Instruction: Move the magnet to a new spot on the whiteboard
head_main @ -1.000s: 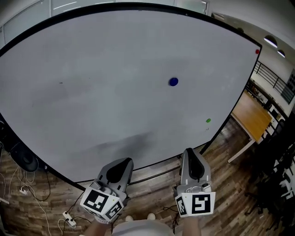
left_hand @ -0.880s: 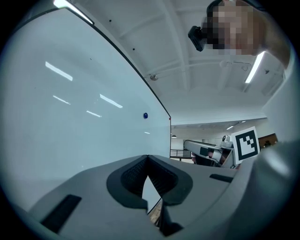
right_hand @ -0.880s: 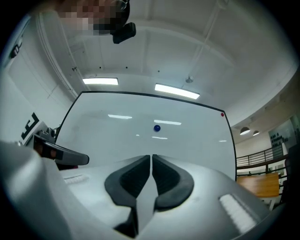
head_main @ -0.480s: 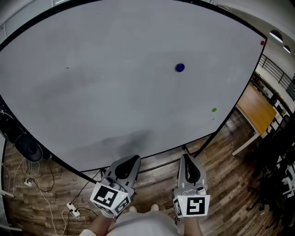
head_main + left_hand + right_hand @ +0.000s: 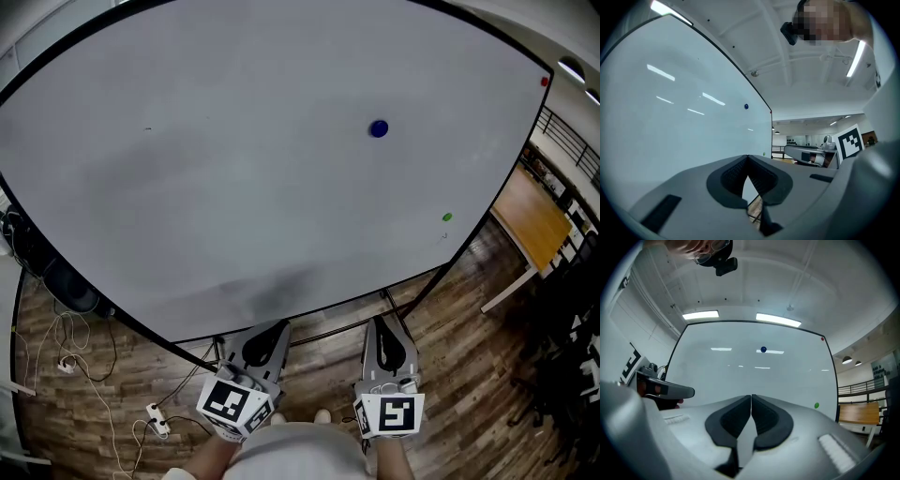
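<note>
Closed and empty, left tongs (image 5: 275, 330) and right tongs (image 5: 383, 326) sit low in frame, well apart from whiteboard (image 5: 187, 141); likely risk: unopened tongs knock blue magnet (image 5: 378, 128), upper right; green magnet (image 5: 446, 217) invites confusion.

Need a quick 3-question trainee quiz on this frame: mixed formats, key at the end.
1. True or false: the right gripper is shut on the blue magnet.
2. In the head view, which one sits nearest the upper right corner of the whiteboard? A) blue magnet B) green magnet C) red magnet
3. How many magnets show on the whiteboard?
Key:
1. False. Its jaws are shut on nothing, and the blue magnet sits on the whiteboard, well apart from it.
2. C
3. Three
</note>
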A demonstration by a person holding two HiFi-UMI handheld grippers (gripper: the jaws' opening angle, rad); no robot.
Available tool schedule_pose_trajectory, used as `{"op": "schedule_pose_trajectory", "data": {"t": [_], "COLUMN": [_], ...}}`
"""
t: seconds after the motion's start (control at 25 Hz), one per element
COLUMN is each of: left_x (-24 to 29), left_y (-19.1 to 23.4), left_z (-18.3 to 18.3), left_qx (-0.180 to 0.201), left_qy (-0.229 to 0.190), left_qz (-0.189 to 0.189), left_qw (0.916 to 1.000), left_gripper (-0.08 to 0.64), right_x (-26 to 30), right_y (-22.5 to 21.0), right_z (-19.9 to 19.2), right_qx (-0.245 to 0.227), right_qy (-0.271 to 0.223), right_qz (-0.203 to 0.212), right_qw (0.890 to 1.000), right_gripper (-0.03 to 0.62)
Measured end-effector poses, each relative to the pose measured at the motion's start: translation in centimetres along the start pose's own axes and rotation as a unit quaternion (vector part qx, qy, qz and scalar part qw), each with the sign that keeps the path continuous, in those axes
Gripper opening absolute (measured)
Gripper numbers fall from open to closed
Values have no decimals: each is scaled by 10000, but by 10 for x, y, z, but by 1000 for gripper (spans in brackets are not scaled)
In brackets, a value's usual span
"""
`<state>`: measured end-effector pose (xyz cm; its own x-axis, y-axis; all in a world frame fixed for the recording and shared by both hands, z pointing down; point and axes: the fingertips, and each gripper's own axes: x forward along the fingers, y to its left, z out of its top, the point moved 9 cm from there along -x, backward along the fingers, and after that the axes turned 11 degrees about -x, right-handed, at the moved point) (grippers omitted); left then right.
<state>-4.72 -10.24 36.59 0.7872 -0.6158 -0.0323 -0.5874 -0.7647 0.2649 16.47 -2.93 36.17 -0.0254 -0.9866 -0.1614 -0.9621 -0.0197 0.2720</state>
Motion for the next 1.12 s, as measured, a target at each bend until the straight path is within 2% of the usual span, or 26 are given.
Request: {"op": "schedule_pose_trajectory", "data": {"t": [1.12], "left_x": [13], "left_y": [-3], "left_z": [-4], "left_qx": [-129], "left_qy": [85], "left_qz": [-134], "left_qw": [9998], "left_gripper": [6], "right_x": [8], "right_y": [1], "right_z": [-10], "right_qx": [2], "right_qy": [103], "right_qz": [195], "right_qw": [9998], "right_gripper": [2]}}
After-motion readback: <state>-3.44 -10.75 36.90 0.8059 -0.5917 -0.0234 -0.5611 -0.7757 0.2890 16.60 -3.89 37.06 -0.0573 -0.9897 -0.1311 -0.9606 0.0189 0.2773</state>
